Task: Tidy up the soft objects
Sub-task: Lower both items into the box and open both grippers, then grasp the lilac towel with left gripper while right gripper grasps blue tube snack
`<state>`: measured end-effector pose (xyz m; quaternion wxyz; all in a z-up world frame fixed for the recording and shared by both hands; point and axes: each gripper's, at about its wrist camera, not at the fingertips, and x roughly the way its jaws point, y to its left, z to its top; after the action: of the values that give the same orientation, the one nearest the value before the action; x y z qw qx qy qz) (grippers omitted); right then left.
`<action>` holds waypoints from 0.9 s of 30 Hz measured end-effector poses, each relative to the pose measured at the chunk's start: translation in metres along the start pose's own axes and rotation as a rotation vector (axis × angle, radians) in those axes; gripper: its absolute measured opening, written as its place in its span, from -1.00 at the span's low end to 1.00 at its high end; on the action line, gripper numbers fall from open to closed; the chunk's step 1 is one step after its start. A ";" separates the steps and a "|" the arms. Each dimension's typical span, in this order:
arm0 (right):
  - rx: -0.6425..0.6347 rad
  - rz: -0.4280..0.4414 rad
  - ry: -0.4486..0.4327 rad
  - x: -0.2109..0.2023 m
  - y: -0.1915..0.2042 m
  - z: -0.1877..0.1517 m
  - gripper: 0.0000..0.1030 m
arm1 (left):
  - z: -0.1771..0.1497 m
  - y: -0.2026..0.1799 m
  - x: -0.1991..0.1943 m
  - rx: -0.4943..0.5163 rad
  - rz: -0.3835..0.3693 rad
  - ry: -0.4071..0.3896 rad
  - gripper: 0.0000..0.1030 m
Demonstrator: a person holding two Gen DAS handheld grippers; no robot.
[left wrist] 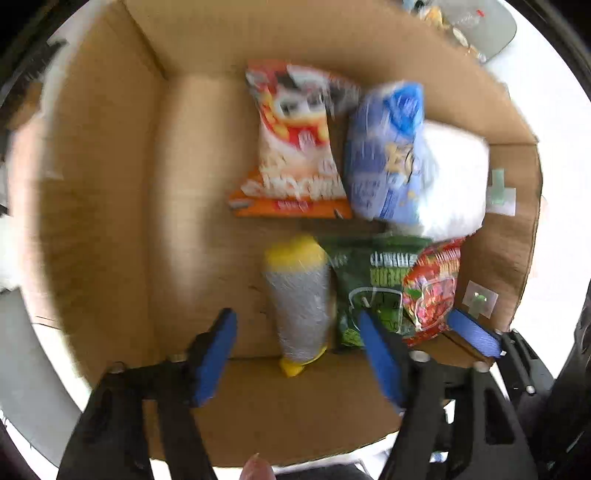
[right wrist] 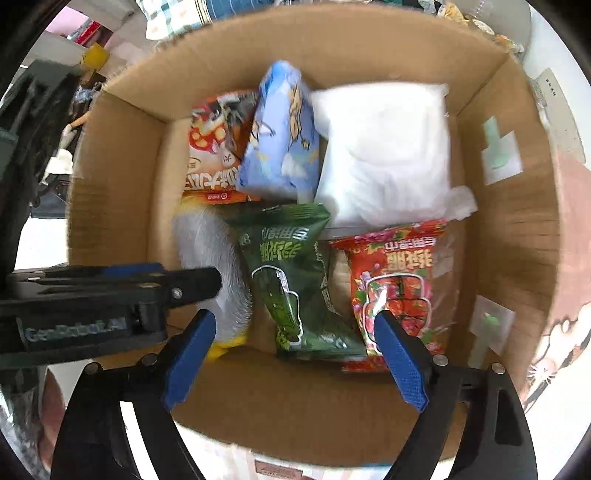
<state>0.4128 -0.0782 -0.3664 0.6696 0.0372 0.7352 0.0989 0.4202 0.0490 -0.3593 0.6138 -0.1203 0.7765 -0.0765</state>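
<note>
A cardboard box [left wrist: 110,184] [right wrist: 118,206] holds soft packs. Inside lie an orange snack bag [left wrist: 291,147] [right wrist: 214,147], a blue pack [left wrist: 384,155] [right wrist: 280,140], a white pack [left wrist: 454,184] [right wrist: 388,155], a green tissue pack [left wrist: 373,288] [right wrist: 291,280], a red tissue pack [left wrist: 432,288] [right wrist: 399,280] and a grey roll with yellow ends [left wrist: 299,299] [right wrist: 210,251]. My left gripper [left wrist: 299,347] is open and empty above the roll. My right gripper [right wrist: 291,350] is open and empty above the green and red packs. The left gripper's body [right wrist: 110,295] shows in the right wrist view.
The box's left half floor [left wrist: 203,184] is bare cardboard. Flaps stand open all round. A grey tray [left wrist: 480,26] with small items lies beyond the far right corner. Cloth and clutter [right wrist: 177,18] lie beyond the far flap.
</note>
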 end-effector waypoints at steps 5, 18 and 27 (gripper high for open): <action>-0.015 -0.062 -0.028 -0.025 0.003 -0.003 0.74 | -0.020 -0.007 -0.033 0.043 0.068 -0.102 0.52; -0.043 -0.204 -0.190 -0.080 0.004 -0.058 1.00 | -0.086 -0.002 -0.077 0.076 0.207 -0.296 0.94; -0.010 -0.149 -0.311 -0.117 0.003 -0.109 1.00 | -0.154 -0.005 -0.111 0.039 0.303 -0.494 0.95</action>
<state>0.3161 -0.1075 -0.2425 0.7810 -0.0061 0.6228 0.0457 0.2954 0.0707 -0.2177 0.7910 -0.0061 0.6109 0.0327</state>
